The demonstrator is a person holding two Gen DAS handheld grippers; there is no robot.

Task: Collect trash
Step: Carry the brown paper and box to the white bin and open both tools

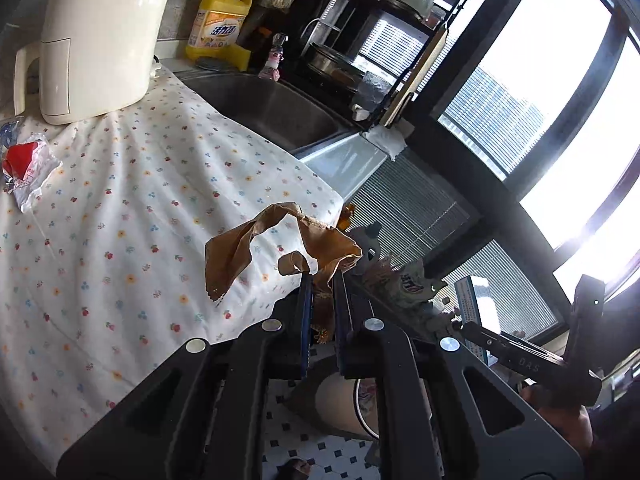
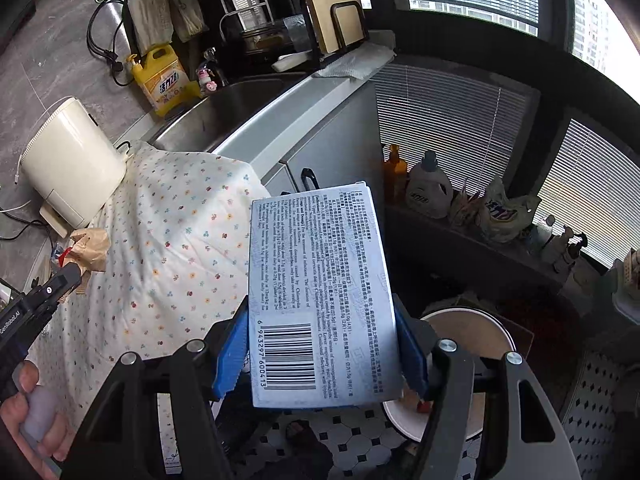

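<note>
My left gripper (image 1: pixel 322 280) is shut on a crumpled brown paper bag (image 1: pixel 248 248), held above the edge of the flowered cloth (image 1: pixel 120 208). It shows from the right wrist view too (image 2: pixel 90 250). My right gripper (image 2: pixel 320 344) is shut on a pale blue printed box (image 2: pixel 320 300) with a barcode, held over the floor beside the counter. The box also shows in the left wrist view (image 1: pixel 478 304). A round trash bin (image 2: pixel 472 332) with a white rim stands on the floor below the box. A red and white wrapper (image 1: pixel 28 168) lies on the cloth.
A cream kettle-like appliance (image 1: pixel 96 40) stands at the cloth's far end. A steel sink (image 1: pixel 272 108), yellow detergent jug (image 1: pixel 218 20) and dish rack (image 1: pixel 360 40) lie beyond. Bottles and bags (image 2: pixel 460 196) line the window ledge. The floor is black-and-white tiled (image 2: pixel 352 440).
</note>
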